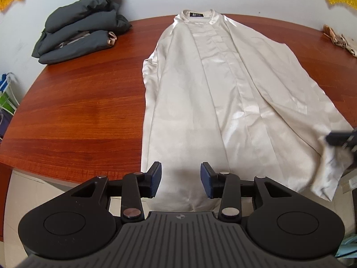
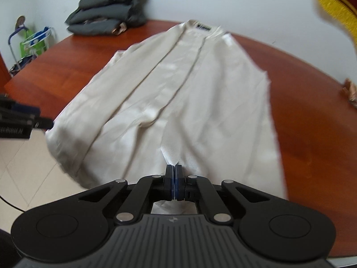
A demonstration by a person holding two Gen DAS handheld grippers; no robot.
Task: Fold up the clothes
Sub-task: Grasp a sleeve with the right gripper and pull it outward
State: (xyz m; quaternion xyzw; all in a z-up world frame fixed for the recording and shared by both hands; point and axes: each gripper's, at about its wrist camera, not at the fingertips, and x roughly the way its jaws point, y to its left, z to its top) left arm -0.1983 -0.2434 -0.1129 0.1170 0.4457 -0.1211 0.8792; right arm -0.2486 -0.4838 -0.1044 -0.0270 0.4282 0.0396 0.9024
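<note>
we pinch the hem of the shiny cream satin garment (image 2: 178, 93) at the counter's (image 2: 312, 111) near edge in our right hand-held gripper (image 2: 175, 167) to fold it, the left hand-held gripper (image 1: 180, 174) spread and empty.

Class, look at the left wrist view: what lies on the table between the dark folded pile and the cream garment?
Nothing: between the dark folded pile and the cream garment only bare wooden table shows, clearest in the left wrist view.
</note>
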